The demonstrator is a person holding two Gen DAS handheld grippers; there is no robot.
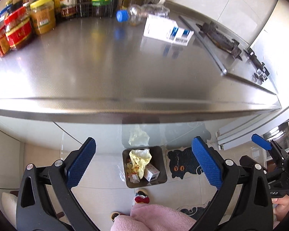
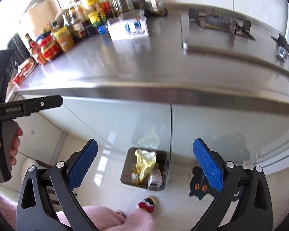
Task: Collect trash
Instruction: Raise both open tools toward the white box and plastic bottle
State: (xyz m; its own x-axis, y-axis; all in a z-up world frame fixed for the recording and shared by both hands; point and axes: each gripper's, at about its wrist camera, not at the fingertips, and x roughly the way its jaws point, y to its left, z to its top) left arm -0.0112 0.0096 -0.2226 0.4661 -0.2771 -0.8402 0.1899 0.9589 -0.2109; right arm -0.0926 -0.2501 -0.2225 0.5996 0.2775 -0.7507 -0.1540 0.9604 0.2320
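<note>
A white and blue carton [image 1: 166,29] lies on the steel counter [image 1: 106,67], and an empty clear bottle with a blue cap [image 1: 136,14] lies behind it. Both also show in the right wrist view: the carton [image 2: 128,28] and the bottle's cap [image 2: 101,28]. A small bin [image 1: 144,168] on the floor holds yellow crumpled paper and small boxes; it also shows in the right wrist view [image 2: 145,168]. My left gripper [image 1: 143,160] is open and empty, in front of the counter edge above the bin. My right gripper [image 2: 145,163] is open and empty, likewise above the bin.
Jars and sauce bottles [image 1: 38,13] line the counter's back left. A gas hob [image 1: 231,42] sits at the right. A cat-face mat [image 1: 183,165] lies on the floor beside the bin. Pink-clad legs and slippers [image 1: 142,198] are below.
</note>
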